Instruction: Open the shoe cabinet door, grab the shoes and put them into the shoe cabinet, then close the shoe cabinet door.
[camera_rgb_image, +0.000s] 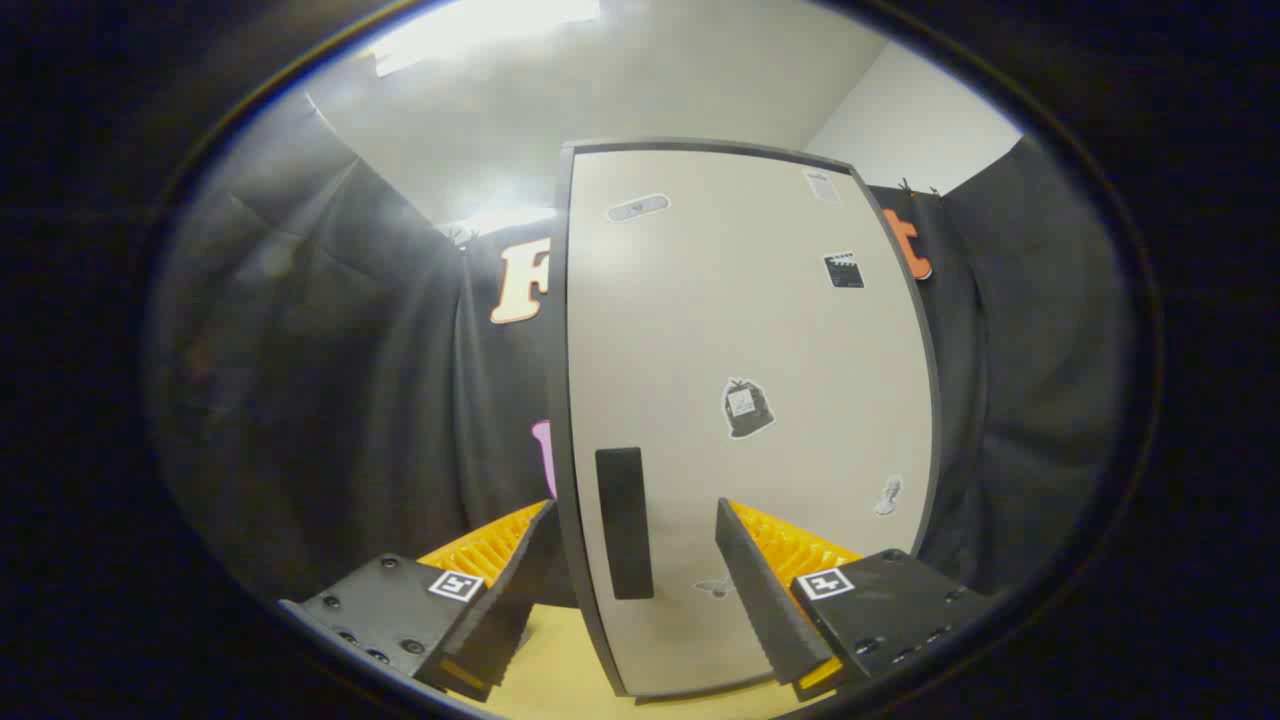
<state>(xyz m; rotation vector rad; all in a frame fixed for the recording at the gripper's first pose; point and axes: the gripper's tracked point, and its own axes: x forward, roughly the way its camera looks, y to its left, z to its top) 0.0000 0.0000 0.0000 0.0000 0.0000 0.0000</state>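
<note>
The shoe cabinet (745, 330) stands upright just ahead of me, a tall pale door with a dark frame and several small stickers on it. Its dark vertical handle (624, 522) sits low on the door near the left edge. My gripper (632, 530) is open, and its two fingers stand either side of the handle without touching it. The left finger (520, 575) lies past the door's left edge, the right finger (760, 590) in front of the door face. I cannot tell how far the fingertips are from the door.
Black cloth walls close in on both sides of the cabinet and behind it. A yellowish wooden surface (545, 670) lies under the fingers at the cabinet's foot. White ceiling and a bright lamp are above.
</note>
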